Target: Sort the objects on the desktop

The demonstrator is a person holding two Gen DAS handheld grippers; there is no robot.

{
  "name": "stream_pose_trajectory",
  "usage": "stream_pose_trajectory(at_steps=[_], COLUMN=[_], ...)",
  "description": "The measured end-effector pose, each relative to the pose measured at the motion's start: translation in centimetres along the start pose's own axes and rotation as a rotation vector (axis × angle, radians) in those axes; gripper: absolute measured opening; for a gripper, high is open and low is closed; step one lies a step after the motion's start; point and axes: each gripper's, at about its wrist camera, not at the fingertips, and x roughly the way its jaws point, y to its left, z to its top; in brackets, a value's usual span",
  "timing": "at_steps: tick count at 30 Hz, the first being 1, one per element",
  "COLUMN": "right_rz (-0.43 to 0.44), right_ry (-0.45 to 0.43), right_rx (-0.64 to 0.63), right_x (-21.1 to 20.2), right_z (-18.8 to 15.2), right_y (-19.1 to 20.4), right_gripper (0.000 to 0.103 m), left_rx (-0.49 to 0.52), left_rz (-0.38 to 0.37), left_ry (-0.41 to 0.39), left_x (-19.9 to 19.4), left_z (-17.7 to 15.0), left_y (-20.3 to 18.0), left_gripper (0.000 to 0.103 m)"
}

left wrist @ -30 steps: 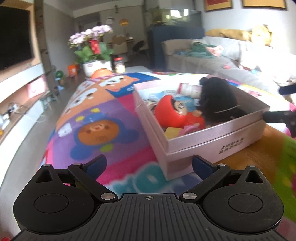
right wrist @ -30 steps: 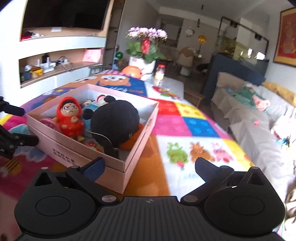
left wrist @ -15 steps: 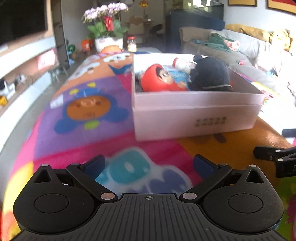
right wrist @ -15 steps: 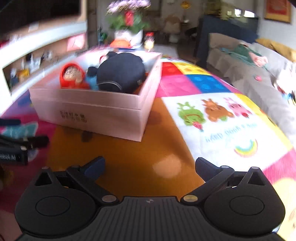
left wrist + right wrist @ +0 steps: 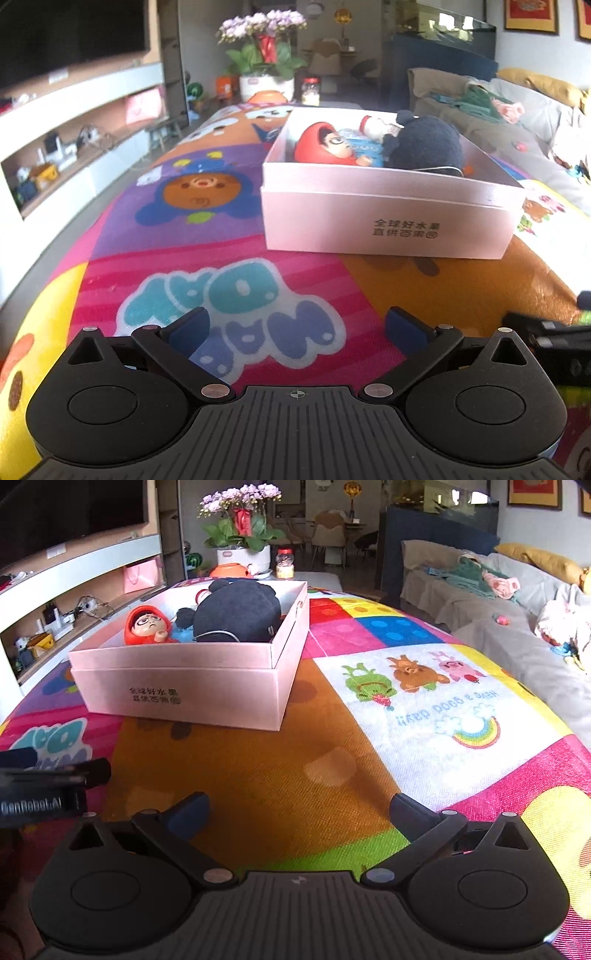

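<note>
Living-room mat | toys packed in pink box | your left gripper and right gripper spread, empty, low before it | sorting looks finished

Left wrist view: mounted low behind the left hand-held gripper, just above the desk, facing forward down its length toward the far flower pot, with the pink box near, right of centre. Right wrist view: same low height behind the right hand-held gripper, facing the same way from further right, the pink box left of centre. Shared by both: box, red-hooded figurine, black plush, flower pot, sofa, and each other's gripper at the frame edge.
</note>
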Motion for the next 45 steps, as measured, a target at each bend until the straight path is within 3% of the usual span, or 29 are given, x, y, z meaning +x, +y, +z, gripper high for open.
stream_pose_trajectory(at_steps=[11,45], right_rz=[-0.02,-0.019], right_ry=[-0.049,-0.05], right_rx=[0.018,0.02], right_x=[0.7,0.78], right_z=[0.0,0.04], right_y=[-0.01,0.01], right_gripper=[0.103,0.103], left_rx=[-0.011,-0.02], left_rz=[-0.016,-0.021], left_ry=[0.003,0.003], left_x=[0.09,0.14], left_z=[-0.04,-0.25], left_y=[0.1,0.16], left_gripper=[0.103,0.103])
